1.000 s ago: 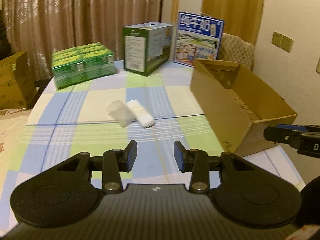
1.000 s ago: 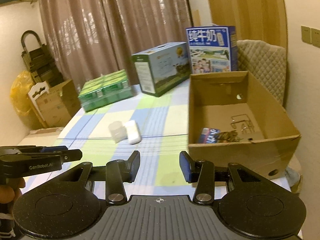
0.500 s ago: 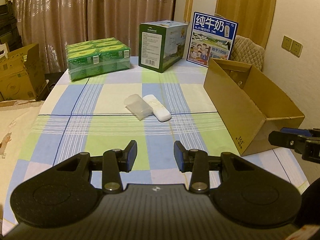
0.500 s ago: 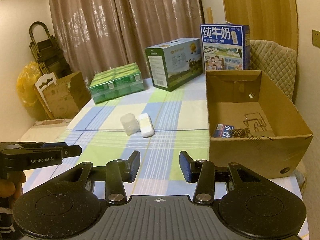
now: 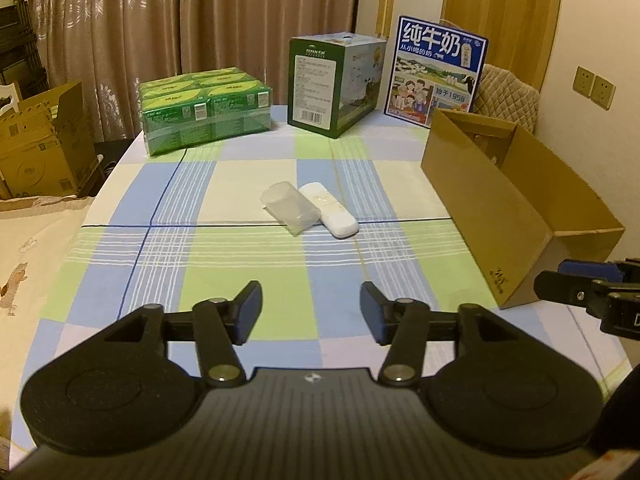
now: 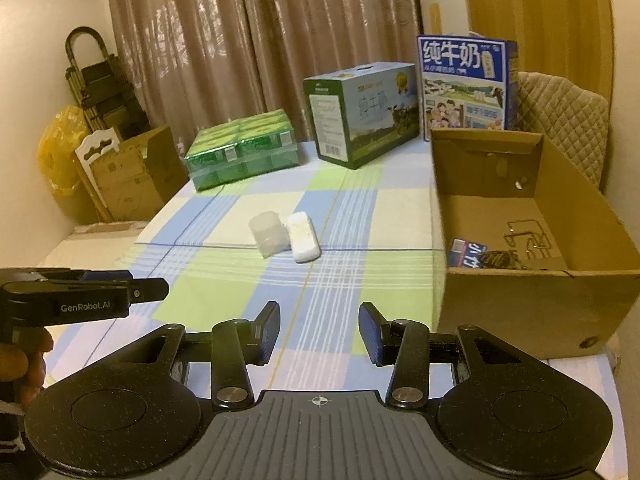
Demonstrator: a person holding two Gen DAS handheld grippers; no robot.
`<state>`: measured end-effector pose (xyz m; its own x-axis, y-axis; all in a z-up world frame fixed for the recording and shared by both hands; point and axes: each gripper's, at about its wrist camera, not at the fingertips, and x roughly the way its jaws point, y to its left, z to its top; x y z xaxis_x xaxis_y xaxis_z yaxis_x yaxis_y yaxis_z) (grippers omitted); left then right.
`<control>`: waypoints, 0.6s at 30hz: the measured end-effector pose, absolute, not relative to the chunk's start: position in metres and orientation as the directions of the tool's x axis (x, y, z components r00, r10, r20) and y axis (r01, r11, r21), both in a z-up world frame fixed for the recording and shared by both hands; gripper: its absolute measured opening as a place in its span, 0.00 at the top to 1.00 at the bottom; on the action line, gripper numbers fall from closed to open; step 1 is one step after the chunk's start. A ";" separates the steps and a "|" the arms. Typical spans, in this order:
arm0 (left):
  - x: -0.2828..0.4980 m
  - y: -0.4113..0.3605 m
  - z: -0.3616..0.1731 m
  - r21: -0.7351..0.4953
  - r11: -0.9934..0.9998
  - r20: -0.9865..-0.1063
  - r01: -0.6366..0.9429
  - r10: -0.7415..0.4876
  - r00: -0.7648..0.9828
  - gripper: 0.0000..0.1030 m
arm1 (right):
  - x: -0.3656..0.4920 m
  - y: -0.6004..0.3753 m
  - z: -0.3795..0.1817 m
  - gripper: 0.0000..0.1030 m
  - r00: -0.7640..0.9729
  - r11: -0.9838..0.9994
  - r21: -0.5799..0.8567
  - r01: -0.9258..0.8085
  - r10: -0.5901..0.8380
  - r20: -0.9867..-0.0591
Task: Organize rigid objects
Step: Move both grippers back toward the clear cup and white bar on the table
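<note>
Left gripper (image 5: 311,316) has just been opening – nothing between its jaws. Right gripper (image 6: 319,333) – apart, empty. Cup (image 5: 289,206) touches remote (image 5: 329,209).

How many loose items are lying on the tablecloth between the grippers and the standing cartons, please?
2: a translucent plastic container on its side mid-table, and a white remote touching its right side.
</note>
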<state>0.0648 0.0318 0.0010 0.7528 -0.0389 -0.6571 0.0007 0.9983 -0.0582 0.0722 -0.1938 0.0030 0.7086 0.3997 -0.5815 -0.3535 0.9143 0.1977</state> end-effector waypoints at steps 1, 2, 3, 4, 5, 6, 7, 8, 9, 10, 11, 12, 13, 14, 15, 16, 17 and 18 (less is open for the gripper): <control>0.068 0.034 -0.001 -0.056 0.998 -0.660 0.003 -0.039 0.751 0.45 | 0.075 -0.191 0.001 0.60 0.705 0.912 0.195 -0.360 0.403 -0.583; 0.071 0.036 -0.002 -0.053 0.999 -0.663 0.004 -0.038 0.748 0.44 | 0.079 -0.188 -0.001 0.60 0.702 0.910 0.192 -0.368 0.407 -0.584; 0.076 0.039 -0.005 -0.045 0.999 -0.667 0.005 -0.034 0.744 0.43 | 0.082 -0.185 -0.004 0.60 0.700 0.908 0.187 -0.376 0.410 -0.585; 0.080 0.042 -0.006 -0.039 0.999 -0.669 0.004 -0.029 0.742 0.42 | 0.086 -0.181 -0.006 0.60 0.696 0.906 0.183 -0.382 0.413 -0.587; 0.085 0.045 -0.008 -0.033 0.999 -0.671 0.002 -0.024 0.741 0.41 | 0.091 -0.178 -0.009 0.60 0.693 0.903 0.181 -0.390 0.417 -0.588; 0.090 0.049 -0.010 -0.029 1.000 -0.674 0.000 -0.019 0.739 0.40 | 0.096 -0.174 -0.011 0.60 0.691 0.901 0.177 -0.396 0.420 -0.589; 0.095 0.052 -0.012 -0.026 1.000 -0.676 -0.002 -0.016 0.736 0.39 | 0.102 -0.170 -0.014 0.60 0.688 0.900 0.172 -0.402 0.420 -0.591; 0.101 0.056 -0.014 -0.023 1.000 -0.678 -0.003 -0.014 0.735 0.37 | 0.108 -0.166 -0.018 0.59 0.687 0.899 0.166 -0.406 0.420 -0.593; 0.107 0.060 -0.017 -0.021 1.000 -0.678 -0.004 -0.011 0.735 0.36 | 0.113 -0.162 -0.021 0.53 0.685 0.898 0.162 -0.409 0.419 -0.595; 0.112 0.063 -0.019 -0.018 1.000 -0.680 -0.006 -0.008 0.733 0.33 | 0.119 -0.158 -0.024 0.48 0.684 0.898 0.161 -0.410 0.420 -0.596; 0.118 0.067 -0.022 -0.016 1.000 -0.682 -0.007 -0.006 0.732 0.33 | 0.125 -0.155 -0.027 0.41 0.684 0.897 0.163 -0.411 0.422 -0.595; 0.124 0.070 -0.026 -0.013 1.000 -0.685 -0.006 -0.005 0.729 0.32 | 0.131 -0.152 -0.031 0.38 0.686 0.897 0.165 -0.411 0.423 -0.593; 0.130 0.073 -0.029 -0.011 1.000 -0.688 -0.006 -0.003 0.726 0.30 | 0.137 -0.149 -0.034 0.37 0.685 0.897 0.165 -0.411 0.423 -0.593; 0.136 0.076 -0.033 -0.009 1.000 -0.689 -0.007 -0.001 0.725 0.27 | 0.143 -0.146 -0.037 0.35 0.684 0.896 0.165 -0.412 0.423 -0.595; 0.142 0.078 -0.037 -0.005 1.000 -0.688 -0.008 0.002 0.725 0.26 | 0.150 -0.143 -0.040 0.34 0.682 0.897 0.163 -0.412 0.422 -0.598; 0.148 0.080 -0.041 -0.004 1.000 -0.687 -0.009 0.004 0.727 0.23 | 0.157 -0.139 -0.045 0.33 0.678 0.897 0.160 -0.412 0.419 -0.604; 0.154 0.083 -0.045 -0.001 1.000 -0.685 -0.008 0.005 0.729 0.21 | 0.163 -0.136 -0.048 0.32 0.674 0.896 0.157 -0.414 0.418 -0.609; 0.160 0.084 -0.049 0.004 1.000 -0.684 -0.006 0.007 0.730 0.20 | 0.168 -0.133 -0.052 0.31 0.671 0.895 0.153 -0.419 0.419 -0.611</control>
